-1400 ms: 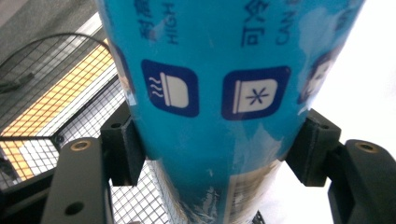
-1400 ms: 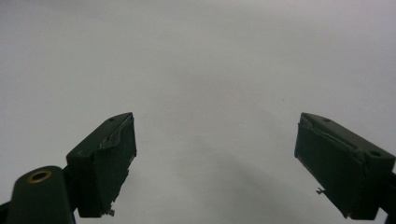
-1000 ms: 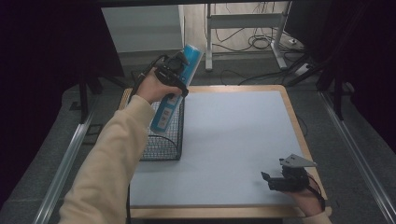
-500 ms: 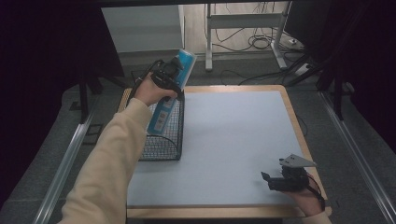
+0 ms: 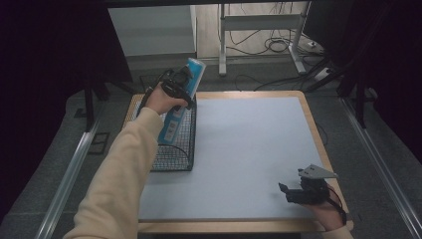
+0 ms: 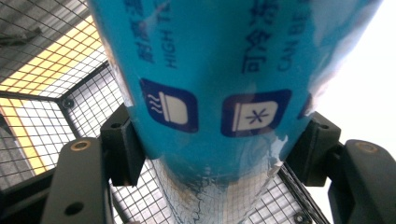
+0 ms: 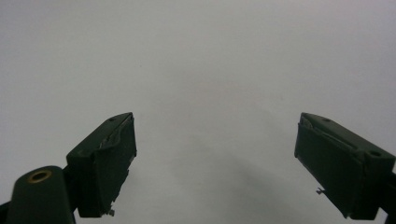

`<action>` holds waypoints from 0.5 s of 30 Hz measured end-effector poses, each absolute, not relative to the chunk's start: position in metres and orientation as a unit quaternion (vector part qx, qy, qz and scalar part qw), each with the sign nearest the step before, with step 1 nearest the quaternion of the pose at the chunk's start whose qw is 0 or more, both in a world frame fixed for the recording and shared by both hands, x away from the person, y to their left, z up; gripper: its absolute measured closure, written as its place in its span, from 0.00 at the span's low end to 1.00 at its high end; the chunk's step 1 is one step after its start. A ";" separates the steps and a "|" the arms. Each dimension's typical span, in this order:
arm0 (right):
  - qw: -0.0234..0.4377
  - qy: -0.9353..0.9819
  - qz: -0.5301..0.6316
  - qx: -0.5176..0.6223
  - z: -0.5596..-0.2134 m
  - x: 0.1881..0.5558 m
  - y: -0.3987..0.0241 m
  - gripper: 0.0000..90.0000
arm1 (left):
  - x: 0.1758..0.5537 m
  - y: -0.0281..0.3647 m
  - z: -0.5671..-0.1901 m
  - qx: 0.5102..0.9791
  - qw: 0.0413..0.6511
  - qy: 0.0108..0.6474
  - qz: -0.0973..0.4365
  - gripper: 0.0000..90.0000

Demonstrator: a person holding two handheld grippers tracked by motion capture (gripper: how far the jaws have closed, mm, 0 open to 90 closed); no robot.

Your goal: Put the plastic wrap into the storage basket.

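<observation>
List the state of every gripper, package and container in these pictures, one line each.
left gripper: shut on the blue roll, above the wire basket.
blue roll: gripped, tilted, lower end inside the basket.
wire basket: upright on the table's left side, open at the top.
right gripper: open, holding nothing, resting low over the white table top.
</observation>
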State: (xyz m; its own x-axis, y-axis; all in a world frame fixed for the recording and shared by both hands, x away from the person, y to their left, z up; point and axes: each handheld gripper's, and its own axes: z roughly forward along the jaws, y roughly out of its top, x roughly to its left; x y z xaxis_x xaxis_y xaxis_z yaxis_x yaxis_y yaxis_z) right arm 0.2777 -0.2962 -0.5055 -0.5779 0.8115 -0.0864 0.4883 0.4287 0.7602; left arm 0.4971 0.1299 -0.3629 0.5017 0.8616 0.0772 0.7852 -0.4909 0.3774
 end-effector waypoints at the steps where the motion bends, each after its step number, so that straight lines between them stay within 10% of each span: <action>1: 0.229 0.813 0.356 0.399 -0.505 0.278 -0.296 0.14 | 0.501 0.131 -0.367 0.855 0.142 0.481 0.128 0.35; 15: 0.235 0.810 0.354 0.405 -0.505 0.278 -0.298 0.14 | 0.520 0.136 -0.386 0.846 0.146 0.498 0.124 0.35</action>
State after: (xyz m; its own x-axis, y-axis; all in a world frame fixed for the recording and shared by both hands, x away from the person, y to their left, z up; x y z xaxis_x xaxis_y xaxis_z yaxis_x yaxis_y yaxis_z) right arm 0.2783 -0.2981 -0.5051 -0.5612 0.8224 -0.0930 0.4906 0.4211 0.7629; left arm 0.5196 0.1358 -0.3863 0.4725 0.8789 0.0650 0.8066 -0.4610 0.3699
